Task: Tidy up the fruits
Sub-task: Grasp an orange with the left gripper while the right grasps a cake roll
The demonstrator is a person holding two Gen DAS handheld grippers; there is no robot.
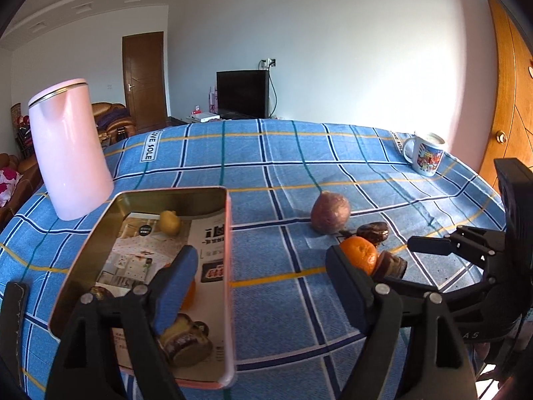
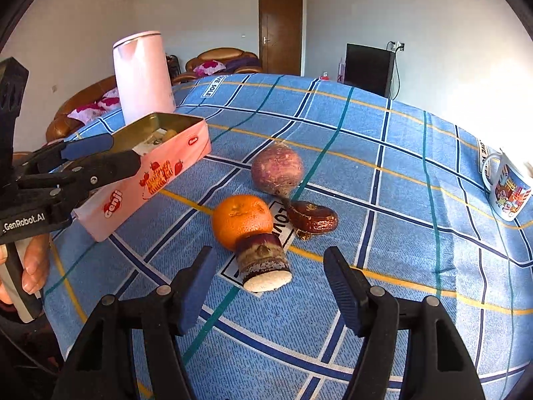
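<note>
Fruit is partly sorted: the pink tin (image 1: 230,233) on the blue checked bench (image 1: 283,173) already holds a small yellow fruit (image 1: 170,222), a cut brown piece (image 1: 186,340) and something orange half hidden behind a finger, while four items are left outside on the cloth. Those are an orange (image 2: 241,221), a cut cylinder of dark-skinned fruit (image 2: 265,261) touching it, a dark brown wrinkled piece (image 2: 313,220) just beside, and a round purplish fruit (image 2: 277,170) behind them. The left gripper (image 1: 263,275) stands with its jaws apart and nothing between them, one finger over the tin and the other over the cloth. The right gripper (image 2: 269,283) is also spread and empty, pointing down at the cut cylinder, which looks like the next thing to be taken. A pink kettle (image 1: 71,153) and a mug (image 2: 506,190) stand aside, no part of the sorting.
</note>
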